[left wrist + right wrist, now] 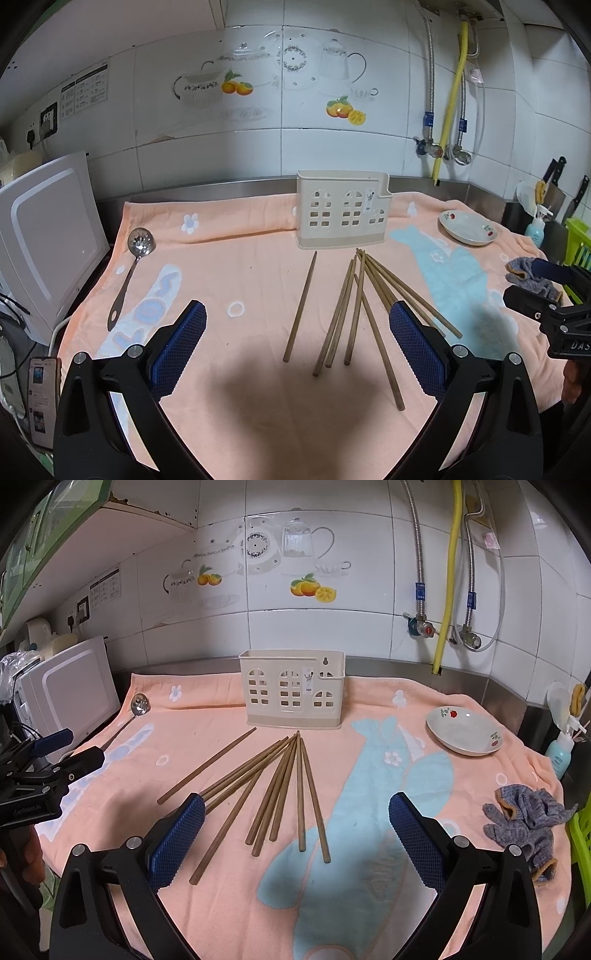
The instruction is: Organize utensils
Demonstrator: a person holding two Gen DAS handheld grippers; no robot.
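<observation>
Several brown wooden chopsticks lie fanned out on the peach towel, one apart to the left. Behind them stands an empty cream utensil holder with window-shaped cutouts. A steel slotted spoon rests at the towel's left side. My left gripper hovers open above the near ends of the chopsticks, holding nothing. My right gripper is open too, over the chopstick fan. Each gripper shows at the edge of the other's view.
A white dish with a red print sits at the right back. A grey cloth lies near the right edge. A white appliance stands left, a phone beside it. Knives and a bottle are far right.
</observation>
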